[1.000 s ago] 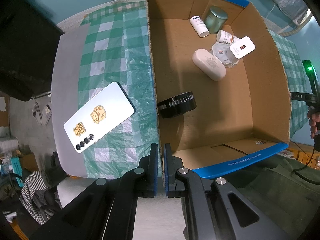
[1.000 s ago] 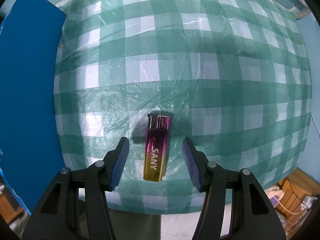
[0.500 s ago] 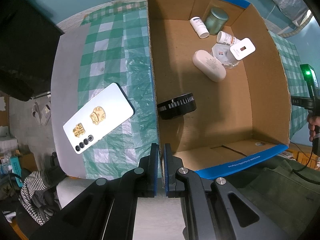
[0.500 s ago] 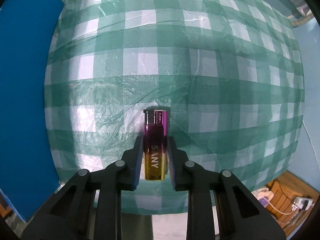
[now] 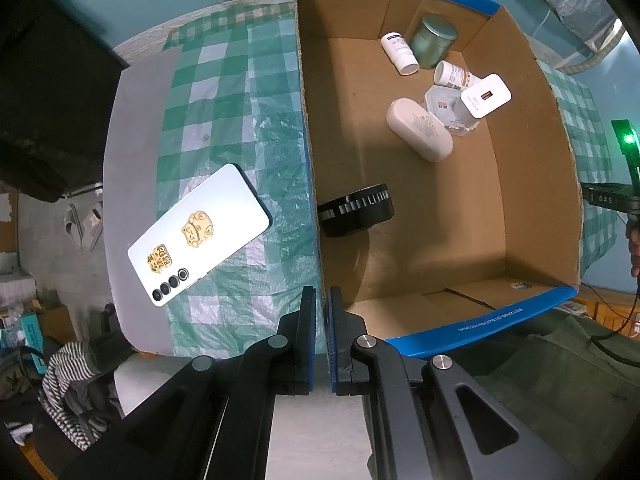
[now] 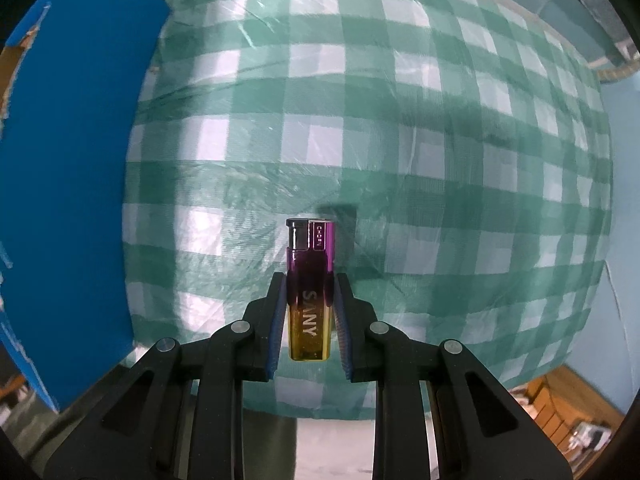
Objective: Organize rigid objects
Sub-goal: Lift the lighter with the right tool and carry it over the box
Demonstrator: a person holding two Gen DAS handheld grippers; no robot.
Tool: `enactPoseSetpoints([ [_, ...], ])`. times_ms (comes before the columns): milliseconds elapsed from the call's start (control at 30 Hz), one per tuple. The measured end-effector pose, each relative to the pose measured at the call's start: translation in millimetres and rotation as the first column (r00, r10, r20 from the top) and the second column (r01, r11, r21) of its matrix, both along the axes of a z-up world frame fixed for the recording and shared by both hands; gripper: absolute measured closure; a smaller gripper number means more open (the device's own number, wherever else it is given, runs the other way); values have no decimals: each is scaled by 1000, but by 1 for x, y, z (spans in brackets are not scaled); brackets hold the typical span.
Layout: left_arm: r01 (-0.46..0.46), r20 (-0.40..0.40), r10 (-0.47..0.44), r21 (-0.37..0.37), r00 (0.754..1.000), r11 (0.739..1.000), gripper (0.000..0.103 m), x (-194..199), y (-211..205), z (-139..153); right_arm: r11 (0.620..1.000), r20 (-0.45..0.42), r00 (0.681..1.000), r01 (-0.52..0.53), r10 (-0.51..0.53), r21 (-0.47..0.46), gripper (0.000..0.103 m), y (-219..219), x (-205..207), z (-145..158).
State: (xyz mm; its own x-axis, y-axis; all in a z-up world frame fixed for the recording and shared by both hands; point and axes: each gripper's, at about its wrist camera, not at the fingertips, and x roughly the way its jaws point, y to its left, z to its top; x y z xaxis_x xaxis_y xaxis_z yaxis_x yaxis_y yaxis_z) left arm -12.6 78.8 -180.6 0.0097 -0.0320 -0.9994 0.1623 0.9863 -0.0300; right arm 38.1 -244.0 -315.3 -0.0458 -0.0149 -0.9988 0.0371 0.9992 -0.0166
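Right gripper [image 6: 309,312]: fingers [image 6: 277,320] closed on the purple-and-gold lighter [image 6: 309,292], pointing down over the checked cloth [image 6: 400,120] of the bench, wide free cloth ahead and to the right, blue wall of the cardboard box [image 6: 72,160] near on the left. Left gripper [image 5: 321,340]: fingers pressed together, holding nothing, just at the box [image 5: 532,184] near corner (beside its left wall). White phone [image 5: 199,234] flat on the cloth, well apart from the box edge. Open floor in the box front half.

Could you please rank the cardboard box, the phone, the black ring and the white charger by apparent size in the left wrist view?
1. cardboard box
2. phone
3. black ring
4. white charger, though it lies farther away.
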Motion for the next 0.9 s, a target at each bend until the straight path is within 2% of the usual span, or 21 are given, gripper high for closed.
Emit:
enactPoseSetpoints([
  [533, -1, 1, 1, 0, 1000, 1000, 98, 1, 1, -1, 989, 75, 986, -148, 146, 16, 82, 23, 25, 56],
  [900, -4, 2, 4, 0, 1000, 1000, 98, 0, 1, 0, 960, 157, 951, -276, 266, 44, 82, 58, 62, 109],
])
